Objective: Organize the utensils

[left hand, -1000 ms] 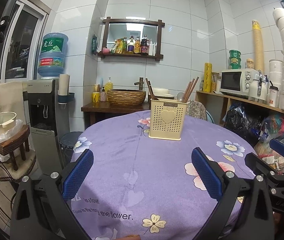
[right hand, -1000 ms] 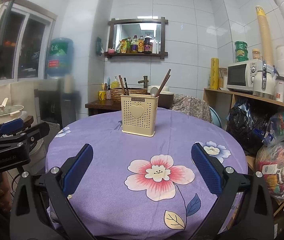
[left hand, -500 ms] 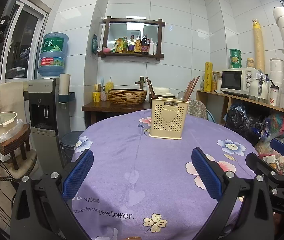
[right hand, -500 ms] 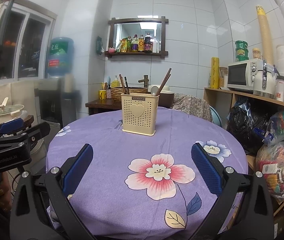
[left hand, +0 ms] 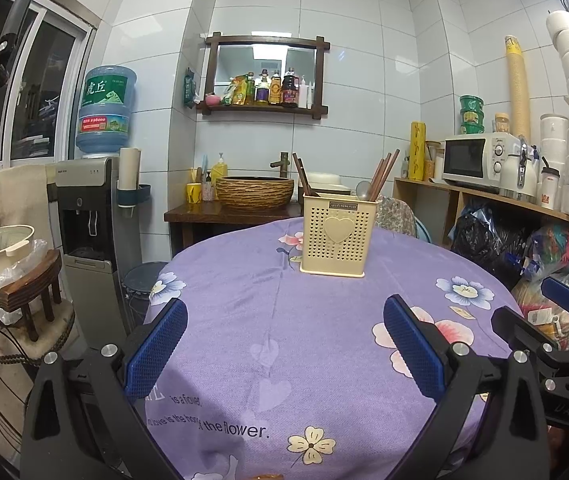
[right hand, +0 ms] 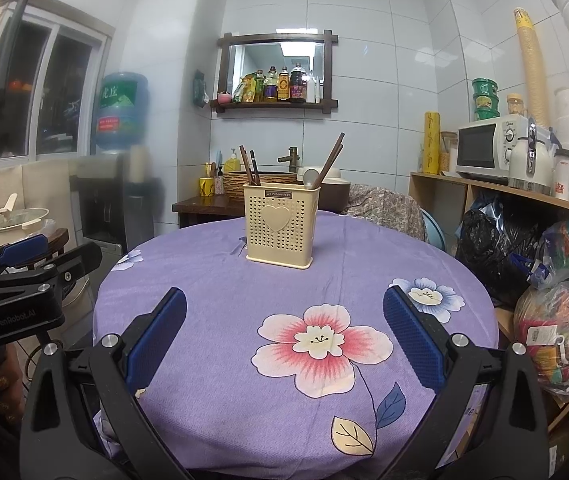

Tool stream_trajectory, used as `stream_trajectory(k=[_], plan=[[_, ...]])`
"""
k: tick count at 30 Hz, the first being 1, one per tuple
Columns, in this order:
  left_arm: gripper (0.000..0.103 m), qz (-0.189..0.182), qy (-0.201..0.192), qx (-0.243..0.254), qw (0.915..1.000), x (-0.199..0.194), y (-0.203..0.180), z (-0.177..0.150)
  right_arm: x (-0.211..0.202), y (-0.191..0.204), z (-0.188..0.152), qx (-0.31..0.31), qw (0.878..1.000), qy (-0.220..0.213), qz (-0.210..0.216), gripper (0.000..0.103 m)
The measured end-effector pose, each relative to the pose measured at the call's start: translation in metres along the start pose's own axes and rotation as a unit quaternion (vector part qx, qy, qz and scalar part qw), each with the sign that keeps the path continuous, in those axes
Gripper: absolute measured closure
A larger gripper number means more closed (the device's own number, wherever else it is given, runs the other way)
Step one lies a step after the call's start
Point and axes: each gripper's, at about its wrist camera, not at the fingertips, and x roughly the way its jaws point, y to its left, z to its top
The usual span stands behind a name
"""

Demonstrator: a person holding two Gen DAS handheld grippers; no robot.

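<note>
A cream perforated utensil holder (left hand: 337, 235) with a heart on its front stands upright at the far side of the round table; it also shows in the right wrist view (right hand: 280, 226). Brown chopsticks (left hand: 382, 175) and a metal spoon (right hand: 310, 178) stick up out of it. My left gripper (left hand: 284, 344) is open and empty, low over the near table edge. My right gripper (right hand: 284, 336) is open and empty, also well short of the holder. Each gripper shows at the edge of the other's view.
The table wears a purple flowered cloth (right hand: 268, 288). A water dispenser (left hand: 92, 216) and a stool with a pot stand left. A shelf with a microwave (left hand: 476, 160) and bags (right hand: 556, 280) stands right. A sideboard with a woven basin (left hand: 254, 192) is behind the table.
Both views have shifted slightly; the holder sits a little higher in the left wrist view. Both grippers stay open and empty.
</note>
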Motion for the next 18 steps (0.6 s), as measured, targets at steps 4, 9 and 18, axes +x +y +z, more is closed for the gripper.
stream_trajectory(k=[4,9,18], plan=[[0.005,0.001,0.004,0.000,1.0000,0.0012,0.0027,-0.0017,0.0011,0.0003,-0.0012,0.001,1.000,0.002,0.001,0.006],[0.005,-0.001,0.006,-0.001,1.0000,0.0010,0.0059,-0.0021,0.0010,0.0003,-0.0011,0.001,1.000,0.002,0.001,0.006],[0.005,0.001,0.008,-0.001,1.0000,0.0001,0.0067,-0.0007,0.0017,0.0000,-0.0033,0.002,1.000,0.004,0.001,0.006]])
